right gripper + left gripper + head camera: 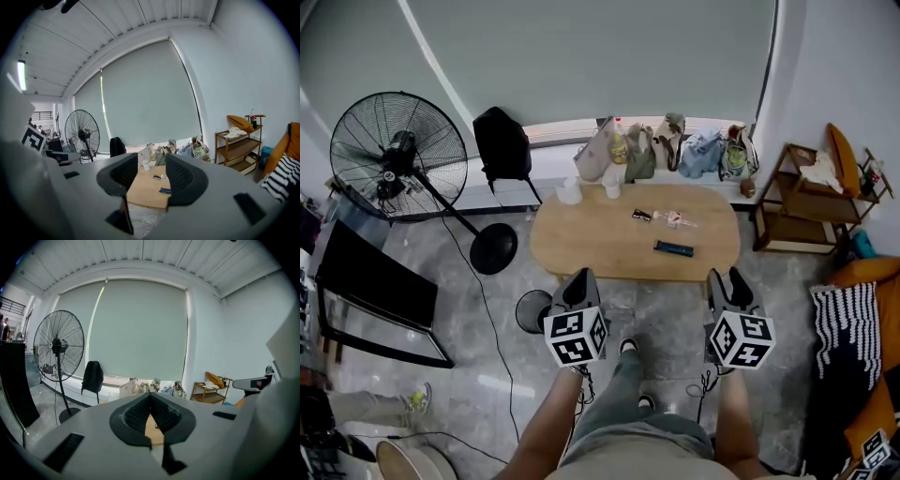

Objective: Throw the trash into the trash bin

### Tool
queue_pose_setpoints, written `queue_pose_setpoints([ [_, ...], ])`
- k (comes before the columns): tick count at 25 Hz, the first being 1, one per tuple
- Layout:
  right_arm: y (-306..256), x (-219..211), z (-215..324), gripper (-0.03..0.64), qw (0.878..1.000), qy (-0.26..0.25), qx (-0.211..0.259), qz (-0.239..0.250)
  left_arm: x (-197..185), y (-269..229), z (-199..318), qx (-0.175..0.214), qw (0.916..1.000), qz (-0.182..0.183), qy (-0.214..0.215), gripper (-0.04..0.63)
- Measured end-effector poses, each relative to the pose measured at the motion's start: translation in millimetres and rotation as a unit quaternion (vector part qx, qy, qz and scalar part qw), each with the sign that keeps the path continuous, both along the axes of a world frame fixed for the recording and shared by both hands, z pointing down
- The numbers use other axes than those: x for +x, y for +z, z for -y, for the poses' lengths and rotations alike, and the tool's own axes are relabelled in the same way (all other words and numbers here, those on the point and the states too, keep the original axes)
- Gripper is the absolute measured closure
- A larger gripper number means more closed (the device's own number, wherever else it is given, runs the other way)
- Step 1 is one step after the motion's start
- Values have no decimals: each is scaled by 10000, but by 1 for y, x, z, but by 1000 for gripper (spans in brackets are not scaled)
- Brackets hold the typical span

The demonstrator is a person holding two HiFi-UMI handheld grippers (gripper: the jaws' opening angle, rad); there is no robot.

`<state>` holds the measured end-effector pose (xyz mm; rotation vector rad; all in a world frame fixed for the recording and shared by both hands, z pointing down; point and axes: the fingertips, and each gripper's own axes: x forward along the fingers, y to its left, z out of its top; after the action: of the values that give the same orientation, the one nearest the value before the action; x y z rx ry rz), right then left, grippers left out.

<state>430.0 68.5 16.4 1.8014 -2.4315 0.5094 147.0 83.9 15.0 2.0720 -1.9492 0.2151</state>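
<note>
Trash (673, 218) lies at centre frame on the wooden table (581, 239), the trash bin (532, 311) on the floor at its lower left. The approach seems in hand: left gripper (580, 281) closed, empty; right gripper (727, 283) open, empty. Next: reach and grip a piece.

The left tongs (584, 277) and right tongs (727, 276) are grey with black ribbed pads (179, 176).
</note>
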Motion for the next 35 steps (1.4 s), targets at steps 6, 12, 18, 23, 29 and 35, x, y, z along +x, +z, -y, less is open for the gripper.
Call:
queue_pose_setpoints([
  [6, 3, -13, 62, 423, 10000, 19, 40, 1, -9, 6, 67, 47, 10000, -32, 70, 586],
  [12, -2, -20, 148, 423, 9998, 119, -16, -181, -20, 7, 171, -6, 9997, -108, 235, 586],
  [18, 0, -27, 230, 420, 9991, 302, -102, -278, -25, 11, 271, -74, 9985, -137, 517, 586],
  [23, 12, -27, 265, 419, 9984, 418, -223, -305, -18, 30, 319, -281, 9968, -138, 737, 586],
  [29, 39, -20, 292, 419, 9977, 236, -546, -331, -3, 56, 341, -592, 9953, -61, 761, 586],
  [35, 61, -22, 314, 419, 9957, -218, -804, -410, 5, 81, 333, -800, 9953, -148, 527, 586],
])
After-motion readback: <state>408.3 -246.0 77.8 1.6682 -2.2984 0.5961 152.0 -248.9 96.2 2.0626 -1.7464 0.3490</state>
